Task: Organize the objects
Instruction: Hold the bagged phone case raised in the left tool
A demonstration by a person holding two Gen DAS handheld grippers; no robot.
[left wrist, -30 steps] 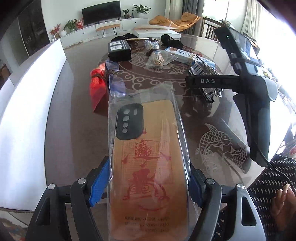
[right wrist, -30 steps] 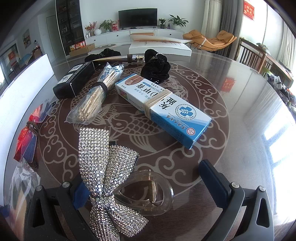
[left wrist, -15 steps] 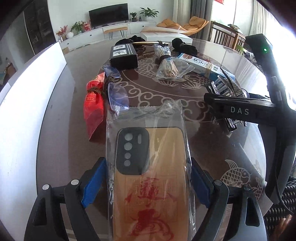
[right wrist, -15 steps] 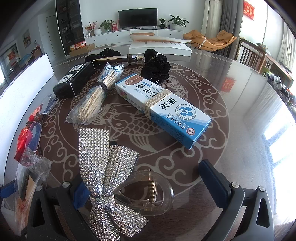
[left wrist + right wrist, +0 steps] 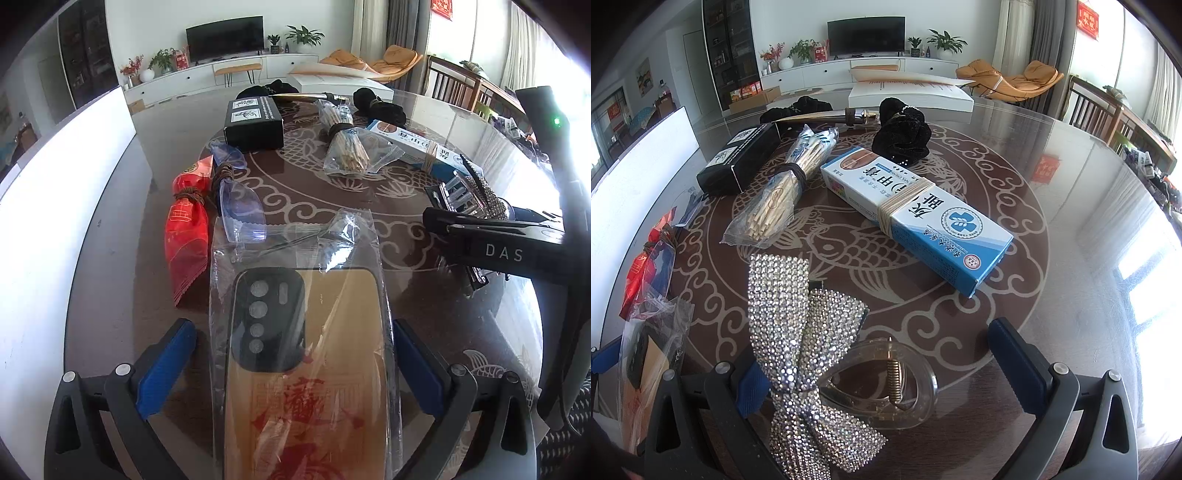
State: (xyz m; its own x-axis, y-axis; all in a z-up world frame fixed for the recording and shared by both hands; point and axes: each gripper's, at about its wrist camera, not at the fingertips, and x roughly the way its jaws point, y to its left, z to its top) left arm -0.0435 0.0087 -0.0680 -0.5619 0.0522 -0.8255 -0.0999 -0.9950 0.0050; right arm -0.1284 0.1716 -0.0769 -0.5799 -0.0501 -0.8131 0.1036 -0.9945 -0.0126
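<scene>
A tan phone case in a clear plastic bag [image 5: 306, 354] lies on the table between the fingers of my left gripper [image 5: 291, 354], which is open with gaps on both sides. It also shows in the right wrist view [image 5: 646, 354]. A rhinestone bow hair claw [image 5: 809, 339] lies between the fingers of my right gripper [image 5: 882, 354], which is open and clear of it. The right gripper's body shows in the left wrist view [image 5: 509, 251].
On the round table [image 5: 1082, 221] lie a red packet [image 5: 184, 229], a blue bag [image 5: 240, 210], a black box [image 5: 255, 123], a bagged stick bundle [image 5: 779, 195], a blue-white carton [image 5: 916, 210], a black scrunchie [image 5: 901, 136]. A white panel [image 5: 44, 206] stands left.
My left gripper has opened and let go of the bagged phone case, which has come down onto the table and slid further back. The right gripper and hair claw have not moved.
</scene>
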